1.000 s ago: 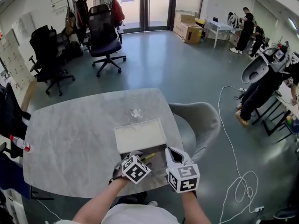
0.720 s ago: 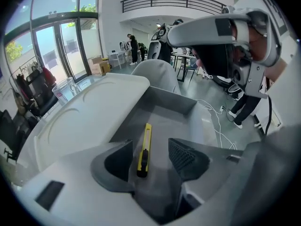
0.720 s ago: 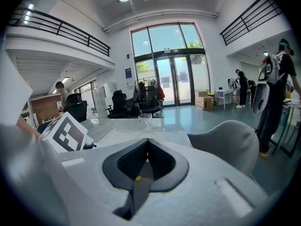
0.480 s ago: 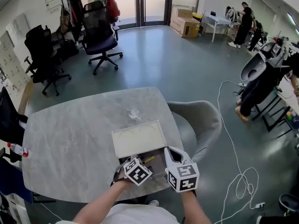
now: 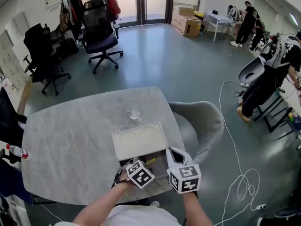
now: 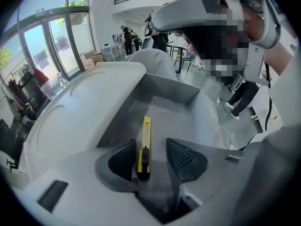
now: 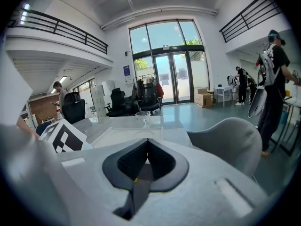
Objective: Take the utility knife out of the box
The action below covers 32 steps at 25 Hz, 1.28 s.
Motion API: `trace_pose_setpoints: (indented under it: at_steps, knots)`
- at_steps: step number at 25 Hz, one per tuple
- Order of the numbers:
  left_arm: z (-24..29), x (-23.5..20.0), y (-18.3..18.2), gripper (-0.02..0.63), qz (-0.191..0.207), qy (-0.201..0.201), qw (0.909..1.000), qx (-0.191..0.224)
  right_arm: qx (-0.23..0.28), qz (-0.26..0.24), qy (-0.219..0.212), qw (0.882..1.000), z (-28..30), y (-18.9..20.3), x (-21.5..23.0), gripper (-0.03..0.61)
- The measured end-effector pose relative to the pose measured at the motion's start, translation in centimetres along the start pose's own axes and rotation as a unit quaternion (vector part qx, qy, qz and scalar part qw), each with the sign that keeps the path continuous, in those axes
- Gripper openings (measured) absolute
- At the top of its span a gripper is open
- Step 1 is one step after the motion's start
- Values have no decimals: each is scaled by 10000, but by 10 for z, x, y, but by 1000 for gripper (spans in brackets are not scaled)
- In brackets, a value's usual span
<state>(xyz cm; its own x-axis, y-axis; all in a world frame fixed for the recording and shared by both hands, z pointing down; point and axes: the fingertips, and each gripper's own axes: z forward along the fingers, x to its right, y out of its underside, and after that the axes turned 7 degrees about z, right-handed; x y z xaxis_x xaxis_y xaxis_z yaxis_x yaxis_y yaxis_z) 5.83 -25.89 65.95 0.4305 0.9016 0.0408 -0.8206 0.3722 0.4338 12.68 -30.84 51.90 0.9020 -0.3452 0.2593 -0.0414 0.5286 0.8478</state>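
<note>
On the marble table (image 5: 70, 140) stands a grey box (image 5: 160, 160) with its white lid (image 5: 139, 143) swung open behind it. On the box floor lies the yellow utility knife (image 5: 149, 161). My left gripper (image 5: 137, 164) points steeply down into the box. In the left gripper view the knife (image 6: 144, 142) has its black slider end between the jaws, close to the left pad (image 6: 123, 161). The jaws are closing, and the pads do not press on the knife. My right gripper (image 5: 170, 153) stands at the box's right side, its jaws (image 7: 147, 141) shut on nothing.
A clear glass (image 5: 135, 114) stands on the table beyond the lid. A grey chair (image 5: 202, 121) sits against the table's right edge, and a bottle (image 5: 14, 152) lies at the far left. Office chairs, a floor cable (image 5: 240, 182) and people are farther off.
My left gripper has sunk a little into the box toward the knife. The right gripper has barely shifted.
</note>
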Motion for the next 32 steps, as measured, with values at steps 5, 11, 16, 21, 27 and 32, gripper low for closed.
trace_pose_setpoints:
  at_steps: [5, 11, 16, 21, 27, 32]
  knots:
    - [2, -3, 0, 175, -13, -30, 10000, -26, -15, -5, -29, 10000, 3, 2, 1, 5]
    - [1, -4, 2, 131, -5, 1, 10000, -66, -23, 6, -3, 10000, 0, 4, 2, 5]
    - [1, 1, 0, 79, 17, 19, 10000, -36, -4, 1, 5, 10000, -5, 3, 2, 5]
    - [1, 4, 0, 60, 14, 11, 10000, -54, 17, -4, 18, 10000, -10, 3, 3, 5]
    - [-7, 2, 2, 57, -17, -67, 10000, -11, 39, -8, 34, 10000, -18, 5, 1, 5]
    - [-15, 3, -1, 57, -59, -188, 9998, 93, 60, -38, -3, 10000, -25, 6, -3, 5]
